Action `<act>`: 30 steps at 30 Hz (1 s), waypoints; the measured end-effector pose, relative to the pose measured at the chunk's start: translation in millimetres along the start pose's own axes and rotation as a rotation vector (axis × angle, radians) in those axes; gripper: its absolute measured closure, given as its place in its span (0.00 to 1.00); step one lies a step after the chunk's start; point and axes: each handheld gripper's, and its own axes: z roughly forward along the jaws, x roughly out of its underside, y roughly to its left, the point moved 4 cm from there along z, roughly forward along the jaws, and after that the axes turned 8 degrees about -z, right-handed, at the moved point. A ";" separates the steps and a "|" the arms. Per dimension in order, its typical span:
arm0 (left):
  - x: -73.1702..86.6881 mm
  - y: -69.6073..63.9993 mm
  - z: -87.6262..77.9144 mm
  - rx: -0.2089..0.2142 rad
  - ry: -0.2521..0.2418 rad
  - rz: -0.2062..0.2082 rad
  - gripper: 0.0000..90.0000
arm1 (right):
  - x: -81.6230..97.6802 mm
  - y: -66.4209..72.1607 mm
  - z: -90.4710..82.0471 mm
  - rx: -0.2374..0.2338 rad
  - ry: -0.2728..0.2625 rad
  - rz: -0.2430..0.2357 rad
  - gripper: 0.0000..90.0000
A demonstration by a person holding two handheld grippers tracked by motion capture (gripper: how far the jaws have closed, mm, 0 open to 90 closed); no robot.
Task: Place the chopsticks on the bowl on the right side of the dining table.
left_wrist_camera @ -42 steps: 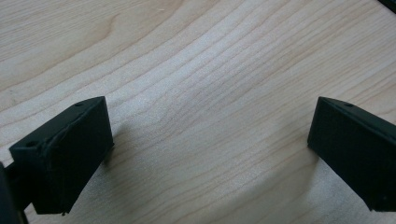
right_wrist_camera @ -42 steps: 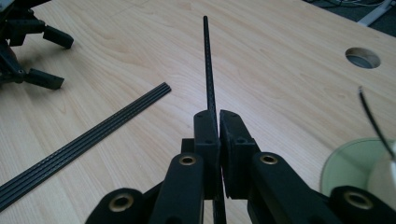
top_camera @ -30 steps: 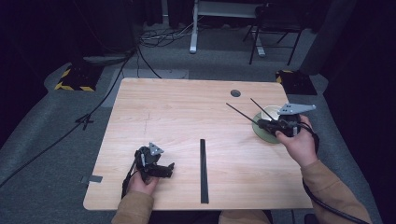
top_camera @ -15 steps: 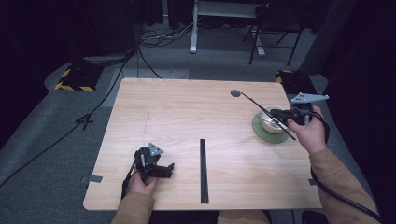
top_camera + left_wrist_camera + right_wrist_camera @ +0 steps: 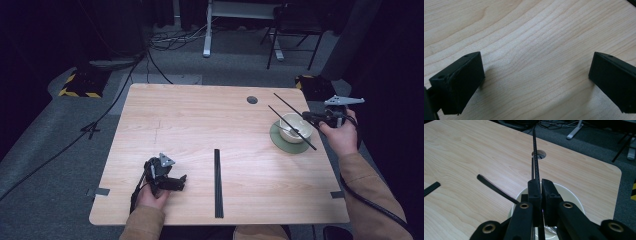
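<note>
My right gripper (image 5: 307, 117) hovers over a white bowl (image 5: 288, 119) on a green saucer (image 5: 278, 141) at the table's right edge. In the right gripper view its jaws (image 5: 541, 183) are shut on a thin black stick (image 5: 535, 150) that points toward the far side of the table. A second black stick (image 5: 280, 116) slants across the bowl; I cannot tell whether it is held. My left gripper (image 5: 181, 180) rests on the wood near the front left, open (image 5: 536, 80), with bare table between its pads.
A long black strip (image 5: 217, 182) lies at the front middle of the wooden table (image 5: 200, 120). A round cable hole (image 5: 252, 100) sits at the back right. Beyond the far edge are a cable and chair legs on the grey floor.
The right hand has carried the sticks rightward and a little farther away, from in front of the bowl to its right side. The left gripper has stayed put.
</note>
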 end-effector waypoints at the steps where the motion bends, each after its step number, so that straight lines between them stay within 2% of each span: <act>1: 0.0 0.0 0.0 0.001 0.000 0.000 0.00 | 1.1 -2.0 1.5 -0.004 0.001 0.004 0.96; 8: 0.0 0.0 0.0 0.000 0.000 0.000 0.00 | 12.3 -11.7 15.1 0.001 0.028 0.035 0.96; 12: 0.0 0.0 0.0 0.000 0.000 0.000 0.00 | 18.9 -15.8 23.6 0.003 0.051 0.036 0.96; 21: 0.0 0.0 0.0 0.000 0.000 0.000 0.00 | 35.9 -15.0 40.5 -0.016 0.077 0.080 0.96; 23: 0.0 0.0 0.0 0.000 0.000 0.000 0.00 | 39.7 -15.2 42.6 -0.019 0.084 0.069 0.96; 30: 0.0 0.0 0.0 0.000 0.000 0.000 0.00 | 46.8 -12.7 44.4 -0.034 0.086 0.080 0.96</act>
